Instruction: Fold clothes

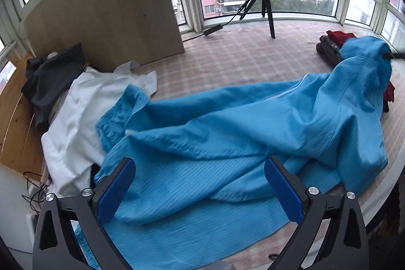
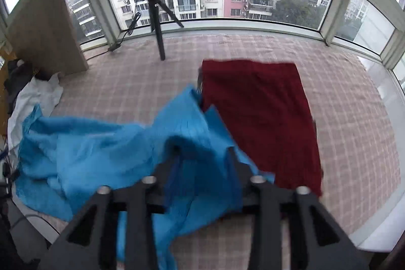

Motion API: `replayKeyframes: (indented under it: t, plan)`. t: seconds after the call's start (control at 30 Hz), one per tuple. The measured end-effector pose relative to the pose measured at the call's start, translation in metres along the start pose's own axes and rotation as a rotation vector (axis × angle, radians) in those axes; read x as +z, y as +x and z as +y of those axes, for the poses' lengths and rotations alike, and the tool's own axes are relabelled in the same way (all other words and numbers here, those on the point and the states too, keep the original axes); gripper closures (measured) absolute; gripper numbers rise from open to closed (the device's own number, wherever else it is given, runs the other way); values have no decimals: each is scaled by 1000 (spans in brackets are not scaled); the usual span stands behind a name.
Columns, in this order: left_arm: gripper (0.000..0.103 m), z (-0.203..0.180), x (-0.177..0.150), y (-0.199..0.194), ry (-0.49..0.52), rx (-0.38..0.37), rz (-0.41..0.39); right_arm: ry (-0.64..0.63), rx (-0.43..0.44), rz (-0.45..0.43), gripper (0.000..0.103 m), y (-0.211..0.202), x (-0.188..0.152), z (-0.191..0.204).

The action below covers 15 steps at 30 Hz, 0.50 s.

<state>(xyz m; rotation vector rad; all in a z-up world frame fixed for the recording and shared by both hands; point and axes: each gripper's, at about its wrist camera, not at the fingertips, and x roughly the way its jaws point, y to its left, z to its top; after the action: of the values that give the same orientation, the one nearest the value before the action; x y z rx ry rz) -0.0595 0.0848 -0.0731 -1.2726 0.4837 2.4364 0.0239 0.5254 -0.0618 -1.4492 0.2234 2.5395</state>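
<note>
A blue striped garment lies spread and rumpled across the checked surface. My left gripper is open just above its near part, fingers apart and empty. My right gripper is shut on the blue garment and lifts one end of it; in the left wrist view that raised end hangs at the far right with the right gripper's tip showing there. A folded dark red garment lies flat just beyond the right gripper.
A white garment and a dark one lie heaped at the left by a wooden board. A ring light on a tripod stands at the back near the windows. A stack of folded clothes sits far right.
</note>
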Motion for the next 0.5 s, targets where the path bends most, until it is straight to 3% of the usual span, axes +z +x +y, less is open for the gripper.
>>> replayKeyframes:
  t: [0.13,0.2,0.23,0.3,0.37,0.5]
  plan:
    - [1,0,-2,2,39,-9,4,55,36,-13,57,-27,-60,14]
    - [1,-7,-1,3,63,-36,4,114,7,-35,57,-38,-79,11]
    - [1,-10,0,4,76,-50,4,152,23,-30,57,-41,-88,9]
    - [1,-17,2,3,97,-70,-5,229,145,35,54,-36,-104,11]
    - [1,-23,4,1,117,-86,-20,205,191,96,54,-22,-119,30]
    - [1,-29,5,-5,143,-103,-43,8,130,137,54,12,-142,80]
